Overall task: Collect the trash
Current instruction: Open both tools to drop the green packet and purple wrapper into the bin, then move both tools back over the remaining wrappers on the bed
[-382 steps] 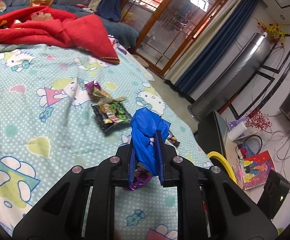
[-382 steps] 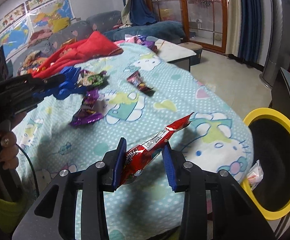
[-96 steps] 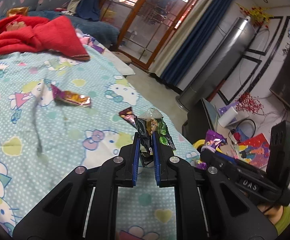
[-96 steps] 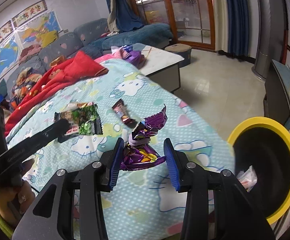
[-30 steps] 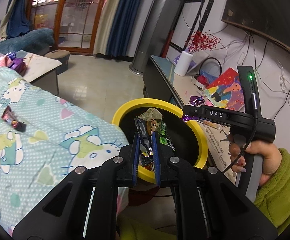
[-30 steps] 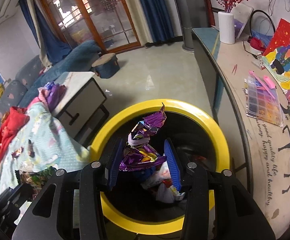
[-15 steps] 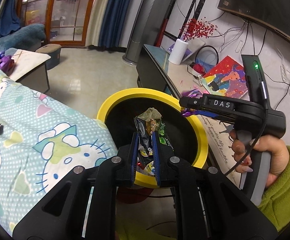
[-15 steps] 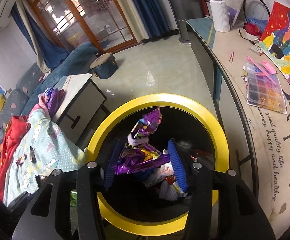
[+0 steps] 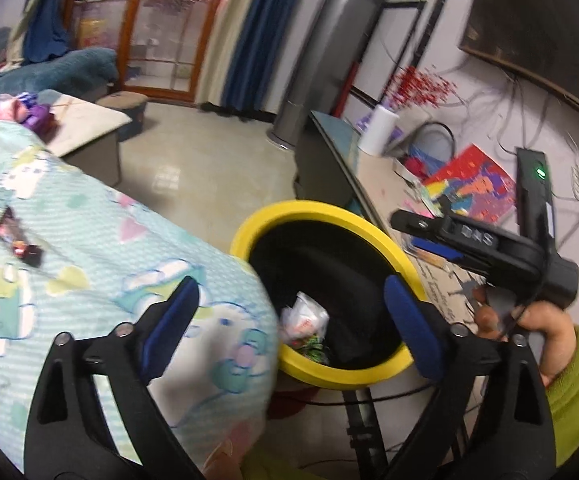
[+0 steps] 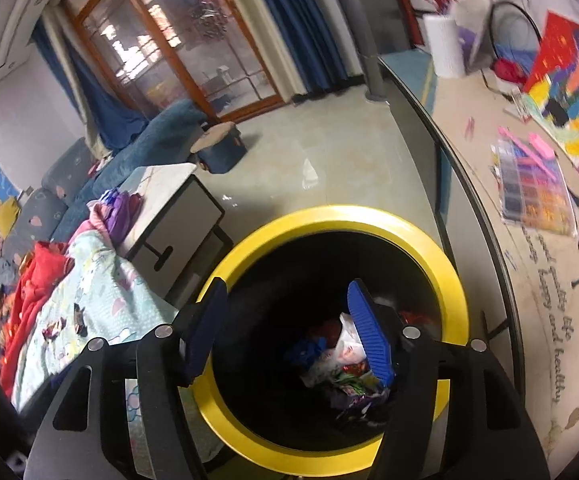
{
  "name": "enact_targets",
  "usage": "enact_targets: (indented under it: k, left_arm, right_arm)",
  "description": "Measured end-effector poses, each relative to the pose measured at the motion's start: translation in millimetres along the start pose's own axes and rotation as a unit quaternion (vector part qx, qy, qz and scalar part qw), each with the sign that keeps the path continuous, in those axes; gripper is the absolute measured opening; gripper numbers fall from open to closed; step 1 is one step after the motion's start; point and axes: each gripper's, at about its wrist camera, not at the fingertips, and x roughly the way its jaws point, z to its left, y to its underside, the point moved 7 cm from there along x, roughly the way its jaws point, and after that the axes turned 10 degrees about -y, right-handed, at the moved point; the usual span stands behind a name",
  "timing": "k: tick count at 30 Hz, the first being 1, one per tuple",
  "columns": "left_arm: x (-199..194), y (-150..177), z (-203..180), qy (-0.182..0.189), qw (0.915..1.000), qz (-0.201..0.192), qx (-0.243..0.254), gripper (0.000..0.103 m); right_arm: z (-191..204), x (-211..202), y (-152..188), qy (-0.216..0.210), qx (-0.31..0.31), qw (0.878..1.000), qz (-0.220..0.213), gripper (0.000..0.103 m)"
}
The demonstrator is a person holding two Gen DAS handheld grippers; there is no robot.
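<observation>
A black bin with a yellow rim (image 9: pixel 321 210) (image 10: pixel 445 264) stands beside the bed. Several wrappers (image 9: pixel 303 328) (image 10: pixel 345 364) lie at its bottom. My left gripper (image 9: pixel 289 316) is open and empty, held over the bin's near side. My right gripper (image 10: pixel 289 328) is open and empty, right above the bin's mouth; it also shows in the left wrist view (image 9: pixel 433 236) at the bin's far rim. A dark red wrapper (image 9: pixel 15 236) lies on the Hello Kitty bedspread (image 9: pixel 101 264), and small wrappers (image 10: pixel 67 322) show far off in the right wrist view.
A desk (image 10: pixel 529 280) with a paper roll (image 9: pixel 377 136), paintings (image 9: pixel 477 188) and a bead box (image 10: pixel 529 184) runs along the bin's right side. A low white table (image 10: pixel 169 208) and a stool (image 9: pixel 129 108) stand on the tiled floor (image 9: pixel 193 168). A red blanket (image 10: pixel 33 280) lies on the bed.
Both grippers opened wide. The green-black snack wrapper left my left gripper and the purple wrapper left my right gripper; both now lie in the bin.
</observation>
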Motion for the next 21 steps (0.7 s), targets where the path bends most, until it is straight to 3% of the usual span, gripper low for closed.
enact_targets:
  k: [11,21]
  left_arm:
    - [-37,-22,67,-0.102,0.9919,-0.064,-0.041,0.092]
    - [-65,-30,129,-0.161,0.9781,-0.097,-0.089,0.092]
  right_arm:
    - [86,-2,8,-0.049,-0.113,0.992,-0.023,0.068]
    - [157,19,27,-0.091,-0.192,0.977,0.009,0.069]
